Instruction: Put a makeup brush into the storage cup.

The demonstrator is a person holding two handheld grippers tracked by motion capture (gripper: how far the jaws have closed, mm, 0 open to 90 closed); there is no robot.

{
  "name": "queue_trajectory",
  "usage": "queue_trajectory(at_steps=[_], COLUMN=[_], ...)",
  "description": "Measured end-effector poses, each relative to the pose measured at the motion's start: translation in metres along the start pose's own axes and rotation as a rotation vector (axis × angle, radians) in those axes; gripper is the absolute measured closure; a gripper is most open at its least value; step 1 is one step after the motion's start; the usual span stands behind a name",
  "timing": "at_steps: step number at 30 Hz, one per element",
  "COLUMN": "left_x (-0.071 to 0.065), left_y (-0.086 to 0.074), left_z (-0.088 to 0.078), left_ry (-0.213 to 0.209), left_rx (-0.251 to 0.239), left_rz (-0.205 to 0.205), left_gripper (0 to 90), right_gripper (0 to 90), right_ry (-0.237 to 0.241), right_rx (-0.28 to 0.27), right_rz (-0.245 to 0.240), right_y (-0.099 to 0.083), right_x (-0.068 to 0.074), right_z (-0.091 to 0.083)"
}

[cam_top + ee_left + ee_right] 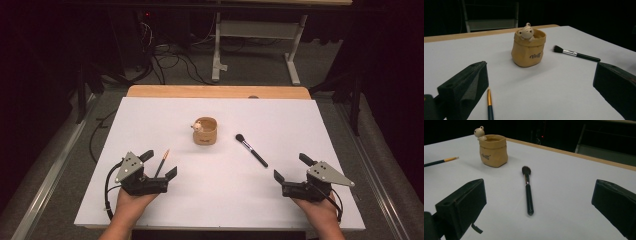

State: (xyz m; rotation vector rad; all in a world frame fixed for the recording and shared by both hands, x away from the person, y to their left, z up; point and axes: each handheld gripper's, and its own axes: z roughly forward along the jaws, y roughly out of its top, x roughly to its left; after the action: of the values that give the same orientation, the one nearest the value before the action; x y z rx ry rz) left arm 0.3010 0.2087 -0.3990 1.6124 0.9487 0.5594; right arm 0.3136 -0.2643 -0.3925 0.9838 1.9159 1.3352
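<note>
Each black claw carries a grey three-cornered plate and cable.

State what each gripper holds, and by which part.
Nothing is held. The left gripper is open around the thin brush lying on the table; the right gripper is open, short of the makeup brush.

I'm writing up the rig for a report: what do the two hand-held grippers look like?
Each hand-held gripper, left and right, is a black block with two chunky black jaws and a grey three-cornered plate on top. A black cable loops from each. The forearms show no sleeves.
</note>
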Motion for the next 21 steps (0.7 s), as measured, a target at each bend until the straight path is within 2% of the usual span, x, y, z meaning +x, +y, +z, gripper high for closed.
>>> queue_trajectory(at_steps=[21], left_x=[0.032], left_y=[-0.001], left_z=[-0.012], left_ry=[0.134], left_rx=[0.017], left_rz=[-0.038], left_gripper=[0.7], right_gripper=[0.9], right_ry=[-0.007], right_rx=[0.003], right_rz=[-0.004], right_y=[0.000], right_x=[-0.001], right_z=[-0.001])
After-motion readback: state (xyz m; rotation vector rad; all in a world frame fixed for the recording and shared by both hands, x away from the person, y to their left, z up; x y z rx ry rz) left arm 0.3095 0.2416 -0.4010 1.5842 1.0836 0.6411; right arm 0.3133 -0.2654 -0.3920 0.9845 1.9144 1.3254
